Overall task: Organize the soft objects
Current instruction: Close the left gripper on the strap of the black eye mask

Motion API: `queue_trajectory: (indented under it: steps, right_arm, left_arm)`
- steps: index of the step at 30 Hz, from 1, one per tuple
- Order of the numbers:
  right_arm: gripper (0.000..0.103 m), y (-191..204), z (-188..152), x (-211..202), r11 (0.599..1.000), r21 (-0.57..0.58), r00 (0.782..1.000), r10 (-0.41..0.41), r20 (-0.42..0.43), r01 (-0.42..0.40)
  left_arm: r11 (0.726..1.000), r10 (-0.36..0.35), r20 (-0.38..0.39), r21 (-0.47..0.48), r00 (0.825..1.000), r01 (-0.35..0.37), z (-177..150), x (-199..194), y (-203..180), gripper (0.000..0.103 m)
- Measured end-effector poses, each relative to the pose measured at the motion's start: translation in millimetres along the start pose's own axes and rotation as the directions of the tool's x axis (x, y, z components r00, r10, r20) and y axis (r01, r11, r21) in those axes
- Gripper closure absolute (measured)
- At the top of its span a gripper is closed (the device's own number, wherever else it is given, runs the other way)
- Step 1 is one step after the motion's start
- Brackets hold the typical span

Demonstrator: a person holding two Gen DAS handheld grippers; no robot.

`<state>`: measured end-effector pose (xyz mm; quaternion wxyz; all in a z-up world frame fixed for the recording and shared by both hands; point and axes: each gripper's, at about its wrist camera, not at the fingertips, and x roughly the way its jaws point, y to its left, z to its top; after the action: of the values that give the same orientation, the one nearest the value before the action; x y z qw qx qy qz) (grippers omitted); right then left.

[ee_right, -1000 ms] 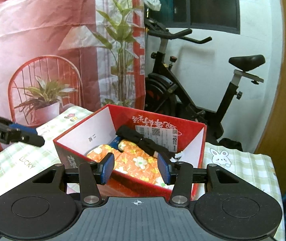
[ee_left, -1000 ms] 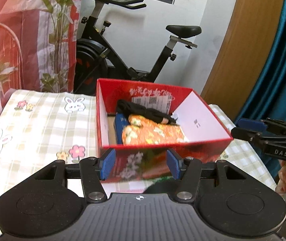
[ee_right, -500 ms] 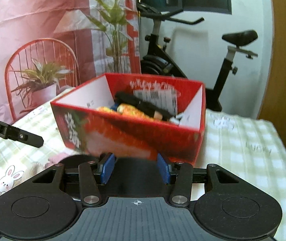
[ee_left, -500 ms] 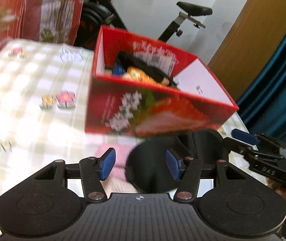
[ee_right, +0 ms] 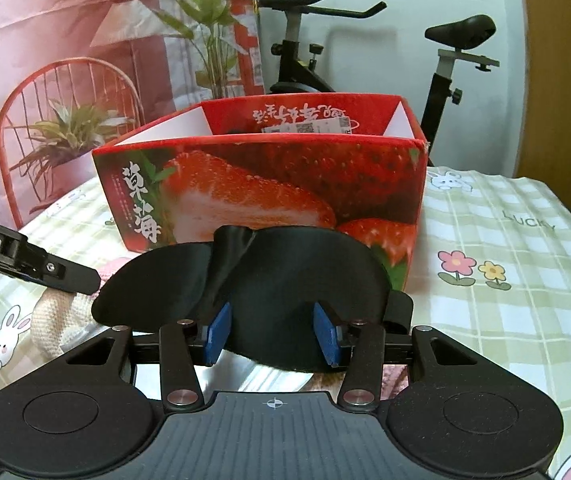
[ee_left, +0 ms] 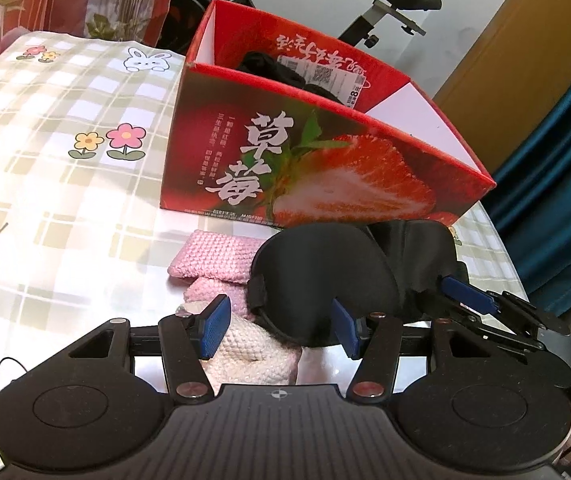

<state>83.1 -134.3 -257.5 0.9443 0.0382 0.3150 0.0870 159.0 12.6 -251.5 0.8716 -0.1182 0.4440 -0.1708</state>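
Both claws are held wide — the left claw (ee_left: 279,330) over pink knitwear (ee_left: 221,258), the right claw (ee_right: 272,334) around a black eye mask (ee_right: 285,280), nothing gripped. A strawberry box (ee_right: 269,184) is seen just behind on the surface (ee_right: 505,300).

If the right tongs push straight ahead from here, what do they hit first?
Most likely the black fabric eye mask, already lying between the open right tongs. Behind it stands the red strawberry-print cardboard box; depth is hard to judge.
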Motion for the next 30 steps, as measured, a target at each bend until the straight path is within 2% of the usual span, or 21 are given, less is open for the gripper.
queue_trajectory:
  steps: [5, 9, 13, 17, 20, 23, 25, 28, 30]
  right_arm:
    - [0.059, -5, -3, 1, 1.000, 0.023, 1.000, 0.009, 0.010, -0.009]
    - [0.059, -6, -4, 1, 1.000, 0.028, 1.000, 0.013, 0.015, -0.013]
    - [0.059, -6, -5, 2, 0.999, 0.035, 1.000, 0.015, 0.019, -0.016]
    - [0.059, -7, -5, 1, 0.999, 0.042, 1.000, 0.018, 0.020, -0.018]
    - [0.059, -7, -5, 0, 0.999, 0.047, 1.000, 0.018, 0.020, -0.019]
    - [0.059, -7, -5, 0, 0.998, 0.052, 1.000, 0.016, 0.020, -0.017]
    - [0.059, -7, -5, -1, 0.998, 0.056, 1.000, 0.016, 0.020, -0.017]
    - [0.059, -7, -4, -3, 0.998, 0.059, 1.000, 0.016, 0.021, -0.017]
    - [0.059, -8, -3, -6, 0.998, 0.066, 0.999, 0.021, 0.028, -0.023]
  left_arm:
    - [0.999, -0.020, -0.030, -0.038, 0.999, 0.019, 6, 18, 3, 0.044]
    - [0.999, -0.041, -0.041, -0.025, 0.998, 0.040, 12, 32, -1, 0.044]
    - [0.993, -0.076, -0.065, -0.093, 0.995, 0.070, 15, 45, 5, 0.039]
    - [0.979, -0.137, -0.044, -0.156, 0.990, 0.129, 18, 39, 11, 0.039]
    - [0.974, -0.162, -0.004, -0.163, 0.987, 0.159, 20, 26, 11, 0.040]
    - [0.973, -0.169, 0.032, -0.152, 0.985, 0.172, 18, 12, 7, 0.053]
    - [0.983, -0.141, 0.038, -0.113, 0.989, 0.144, 15, 6, 0, 0.070]
    - [0.995, -0.093, 0.063, -0.034, 0.994, 0.096, 9, -1, -11, 0.079]
    - [0.997, -0.071, 0.079, 0.003, 0.994, 0.071, 5, -4, -16, 0.081]
